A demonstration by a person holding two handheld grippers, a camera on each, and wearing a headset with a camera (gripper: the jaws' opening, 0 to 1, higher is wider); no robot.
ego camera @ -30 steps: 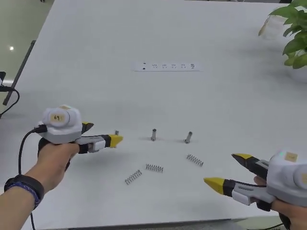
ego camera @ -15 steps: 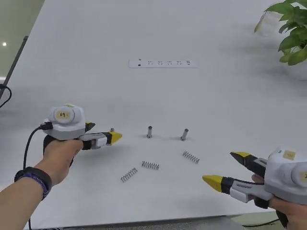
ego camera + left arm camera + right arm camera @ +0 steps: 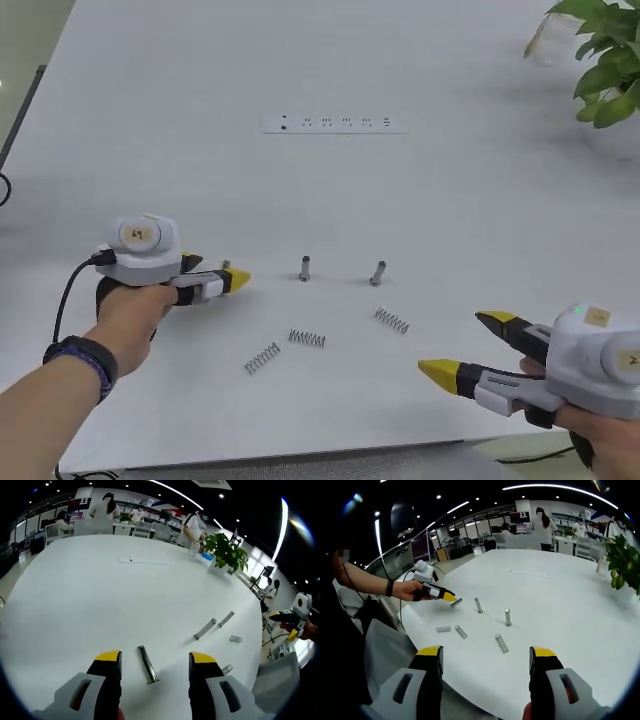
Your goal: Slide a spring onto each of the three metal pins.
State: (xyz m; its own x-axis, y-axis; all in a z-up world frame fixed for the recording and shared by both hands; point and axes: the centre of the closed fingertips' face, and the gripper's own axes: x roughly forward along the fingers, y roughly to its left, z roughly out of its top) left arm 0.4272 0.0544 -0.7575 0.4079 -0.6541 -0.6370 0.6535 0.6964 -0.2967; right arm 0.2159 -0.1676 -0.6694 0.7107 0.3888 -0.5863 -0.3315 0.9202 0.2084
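Observation:
Three short metal pins stand in a row on the white table (image 3: 420,180): the left pin (image 3: 226,266), the middle pin (image 3: 305,268) and the right pin (image 3: 378,273). Three springs lie loose in front of them: one spring (image 3: 262,357), a second spring (image 3: 307,338) and a third spring (image 3: 392,320). My left gripper (image 3: 232,277) is open, and in its own view the left pin (image 3: 147,664) lies between the jaws of the left gripper (image 3: 156,656). My right gripper (image 3: 465,345) hovers open and holds nothing near the table's front right; the third spring (image 3: 501,643) is ahead of it.
A white power strip (image 3: 333,124) lies flat farther back on the table. A potted plant (image 3: 605,60) stands at the back right corner. A cable (image 3: 70,290) trails from the left gripper. People and desks fill the room beyond (image 3: 100,515).
The head camera has drifted, which shifts the whole scene up and left. The left gripper has edged slightly forward around the left pin. The right gripper has barely moved.

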